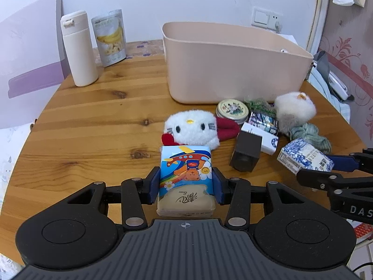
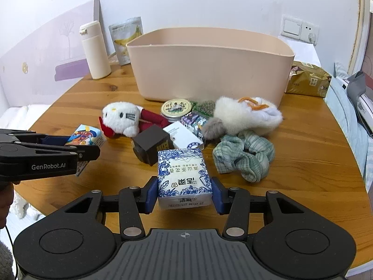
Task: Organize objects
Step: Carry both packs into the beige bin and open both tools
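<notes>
My left gripper [image 1: 185, 186] is shut on a cartoon-bear tissue pack [image 1: 185, 175], held just above the wooden table; that pack also shows in the right wrist view [image 2: 87, 136]. My right gripper [image 2: 184, 192] is shut on a blue-and-white floral tissue pack [image 2: 183, 175], which also shows in the left wrist view [image 1: 305, 157]. A beige bin [image 2: 209, 67] stands at the back of the table. In front of it lie a white cat plush [image 2: 121, 117], a round tin [image 2: 176, 108], a black box [image 2: 152, 144], a white box [image 2: 184, 137], a fluffy white plush [image 2: 247, 114] and a green scrunchie [image 2: 244, 156].
A cream bottle [image 2: 95, 51] and a banana snack pouch [image 2: 126, 39] stand at the back left. A gold packet [image 2: 307, 81] lies right of the bin. The round table's edge [image 2: 345, 163] curves on the right. A wall is behind.
</notes>
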`<control>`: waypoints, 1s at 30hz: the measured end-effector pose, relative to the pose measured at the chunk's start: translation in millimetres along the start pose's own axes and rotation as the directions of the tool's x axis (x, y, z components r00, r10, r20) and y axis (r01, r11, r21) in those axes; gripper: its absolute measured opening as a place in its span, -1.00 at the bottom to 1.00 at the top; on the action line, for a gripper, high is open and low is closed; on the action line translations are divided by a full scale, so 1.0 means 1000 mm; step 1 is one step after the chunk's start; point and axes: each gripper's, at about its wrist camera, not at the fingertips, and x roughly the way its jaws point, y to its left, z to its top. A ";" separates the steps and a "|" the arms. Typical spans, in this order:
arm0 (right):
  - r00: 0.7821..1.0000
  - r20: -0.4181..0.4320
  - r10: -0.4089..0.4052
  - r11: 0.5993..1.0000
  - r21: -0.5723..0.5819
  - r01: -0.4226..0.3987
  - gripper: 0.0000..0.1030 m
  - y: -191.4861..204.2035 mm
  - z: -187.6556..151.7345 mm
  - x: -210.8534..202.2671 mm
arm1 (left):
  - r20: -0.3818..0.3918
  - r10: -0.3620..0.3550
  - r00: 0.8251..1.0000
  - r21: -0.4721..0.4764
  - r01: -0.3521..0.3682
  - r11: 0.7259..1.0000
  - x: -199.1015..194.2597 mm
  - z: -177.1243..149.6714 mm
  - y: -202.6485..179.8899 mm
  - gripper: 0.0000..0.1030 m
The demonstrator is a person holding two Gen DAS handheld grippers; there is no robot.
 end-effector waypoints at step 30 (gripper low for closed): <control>0.971 0.222 -0.085 0.994 0.082 0.068 -0.14 -0.061 0.094 -0.029 | 0.184 -0.059 0.981 0.078 0.045 0.996 0.015 0.134 -0.034 -0.10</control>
